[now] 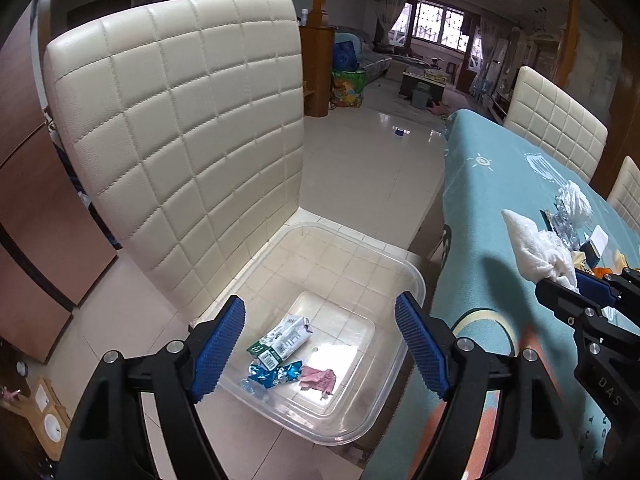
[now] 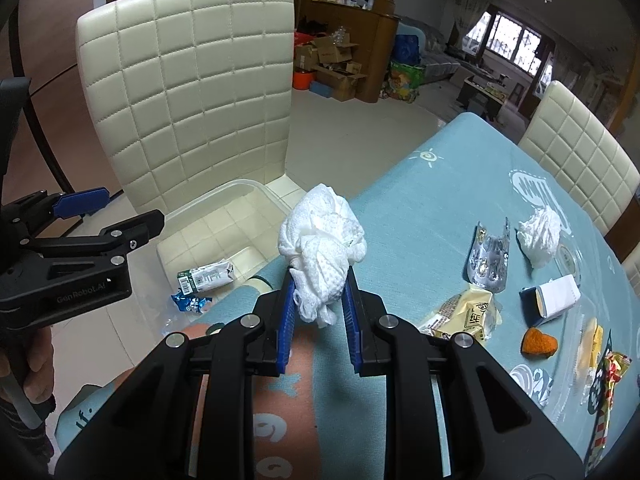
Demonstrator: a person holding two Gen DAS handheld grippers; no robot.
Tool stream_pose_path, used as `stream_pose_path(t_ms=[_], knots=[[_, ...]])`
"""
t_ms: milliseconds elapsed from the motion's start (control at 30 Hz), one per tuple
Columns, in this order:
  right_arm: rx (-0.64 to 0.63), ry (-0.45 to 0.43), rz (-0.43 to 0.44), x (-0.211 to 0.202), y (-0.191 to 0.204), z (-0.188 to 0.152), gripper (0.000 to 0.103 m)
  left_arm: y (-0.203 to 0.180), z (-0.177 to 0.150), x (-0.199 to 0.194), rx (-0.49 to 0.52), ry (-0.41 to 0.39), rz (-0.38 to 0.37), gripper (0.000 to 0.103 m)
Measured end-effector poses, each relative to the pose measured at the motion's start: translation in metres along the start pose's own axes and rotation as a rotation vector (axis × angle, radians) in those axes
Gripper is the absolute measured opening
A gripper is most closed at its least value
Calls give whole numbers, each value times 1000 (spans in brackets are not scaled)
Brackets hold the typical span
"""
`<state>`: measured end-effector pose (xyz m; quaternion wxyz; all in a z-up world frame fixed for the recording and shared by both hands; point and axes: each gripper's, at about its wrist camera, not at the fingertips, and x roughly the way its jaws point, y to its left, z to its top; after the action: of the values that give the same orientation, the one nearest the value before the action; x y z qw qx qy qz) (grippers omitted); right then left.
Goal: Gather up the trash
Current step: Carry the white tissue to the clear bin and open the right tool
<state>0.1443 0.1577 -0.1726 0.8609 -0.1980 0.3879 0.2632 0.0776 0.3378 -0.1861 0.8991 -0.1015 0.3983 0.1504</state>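
Note:
A clear plastic bin (image 1: 392, 264) rests on the seat of a cream chair. In it lie a small white and green carton (image 1: 282, 338), a blue wrapper (image 1: 272, 376) and a pink scrap (image 1: 318, 380). My left gripper (image 1: 320, 344) hangs open above the bin with nothing between its blue pads. My right gripper (image 2: 320, 292) is shut on a crumpled white tissue (image 2: 322, 240), held over the left edge of the table; the same tissue (image 1: 536, 248) shows at the right of the left wrist view. The carton (image 2: 206, 276) and blue wrapper (image 2: 190, 302) also show in the right wrist view.
The table has a teal cloth (image 2: 420, 208). On it lie another white tissue (image 2: 538, 234), a silver blister pack (image 2: 490, 260), a yellow snack wrapper (image 2: 466, 314), a small blue and white box (image 2: 554, 296), an orange piece (image 2: 538, 342) and a striped wrapper (image 2: 608, 384). Cream chairs (image 2: 576, 156) stand beyond.

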Motion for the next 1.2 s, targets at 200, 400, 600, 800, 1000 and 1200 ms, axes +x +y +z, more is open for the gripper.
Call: stream_pose_path(t_ms=[200,400,600,800,1000,1200], knots=[[-35,-15,13,-4,14,5,23,14,-5,-8,-9,-25,65,76],[-84,-9,29,0,33,9,23,25,-9,-11,-11,-36,97,76],[-114,-20,52,0,47,12,24,31,-10,-12,-17,-36,104,76],[-110,-43,100,-2,50,15,23,34,-12,-14,-31,-35,103,76],[-98,-65,165,-6,48,16,23,37,-13,-17,-37,-43,106,76],[-68,-50,136,-3,48,19,75,42,-15,-18,-51,-40,106,76]])
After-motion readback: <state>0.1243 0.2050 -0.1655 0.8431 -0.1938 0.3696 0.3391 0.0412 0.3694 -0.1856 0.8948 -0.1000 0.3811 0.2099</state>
